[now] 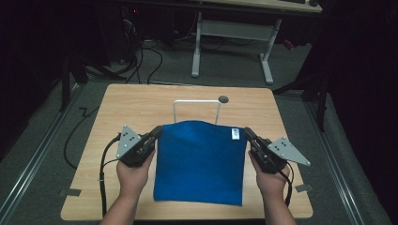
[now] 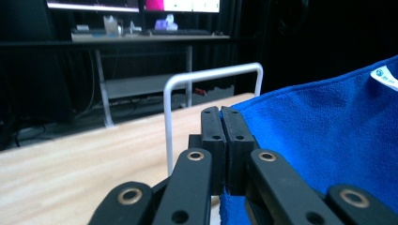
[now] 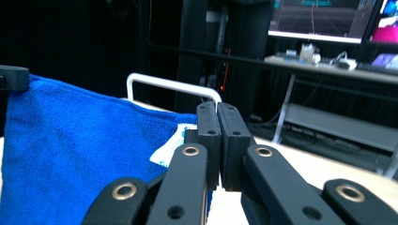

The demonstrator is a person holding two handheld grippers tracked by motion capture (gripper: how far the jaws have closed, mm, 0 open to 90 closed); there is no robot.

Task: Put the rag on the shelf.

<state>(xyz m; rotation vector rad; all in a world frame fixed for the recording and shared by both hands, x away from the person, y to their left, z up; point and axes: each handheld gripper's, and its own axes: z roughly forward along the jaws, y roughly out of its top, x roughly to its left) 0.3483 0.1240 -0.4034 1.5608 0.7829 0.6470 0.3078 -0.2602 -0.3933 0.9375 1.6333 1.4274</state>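
A blue cloth (image 1: 199, 164) hangs between my two grippers, its near edge resting on the wooden table (image 1: 136, 101). My left gripper (image 1: 158, 130) is shut on the cloth's far left corner, and my right gripper (image 1: 247, 132) is shut on the far right corner beside a white tag (image 1: 235, 134). In the left gripper view the black jaws (image 2: 220, 117) are pressed together at the edge of the cloth (image 2: 319, 140). In the right gripper view the jaws (image 3: 217, 112) are closed by the tag (image 3: 169, 150), with the cloth (image 3: 70, 140) stretching left. A white U-shaped bar (image 1: 197, 102) stands upright just behind the cloth.
A round hole (image 1: 223, 99) sits in the table near its far edge. Beyond the table stands a white-legged desk (image 1: 234, 37), with cables on the floor (image 1: 141, 61) to its left. Metal rails (image 1: 37, 154) run along both sides of the table.
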